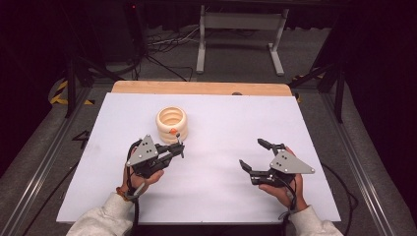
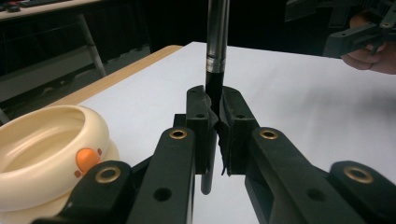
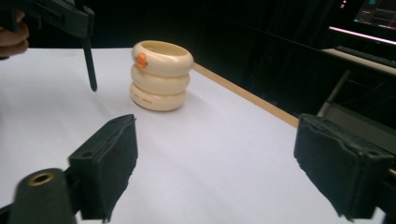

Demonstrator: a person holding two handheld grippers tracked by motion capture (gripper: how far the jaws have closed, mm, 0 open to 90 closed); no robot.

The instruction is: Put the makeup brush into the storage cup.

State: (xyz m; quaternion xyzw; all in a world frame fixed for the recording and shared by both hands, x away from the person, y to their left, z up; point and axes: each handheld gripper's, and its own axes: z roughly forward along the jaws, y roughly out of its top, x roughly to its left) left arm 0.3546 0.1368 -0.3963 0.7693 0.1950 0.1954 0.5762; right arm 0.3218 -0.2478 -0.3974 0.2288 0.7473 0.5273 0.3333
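A cream ring-stacked holder (image 1: 172, 124) with an orange mark stands on the white table (image 1: 216, 201), left of centre. Just in front of it, my left gripper (image 1: 178, 149) is shut on a slim black and silver pen (image 1: 180, 143). In the left gripper view the pen (image 2: 217, 37) stands upright between the pressed pads of the left gripper (image 2: 215, 122), with the holder (image 2: 46, 149) low at the left. My right gripper (image 1: 253, 154) stands open at the right with nothing between its pads. From the right gripper (image 3: 224, 163), the holder (image 3: 161, 74) and the pen (image 3: 88, 63) lie ahead.
A wooden strip (image 1: 196, 87) runs along the table's far edge. Beyond it stand a grey metal frame (image 1: 241, 22) and loose cables on the floor. A wide stretch of bare white surface separates the two grippers.
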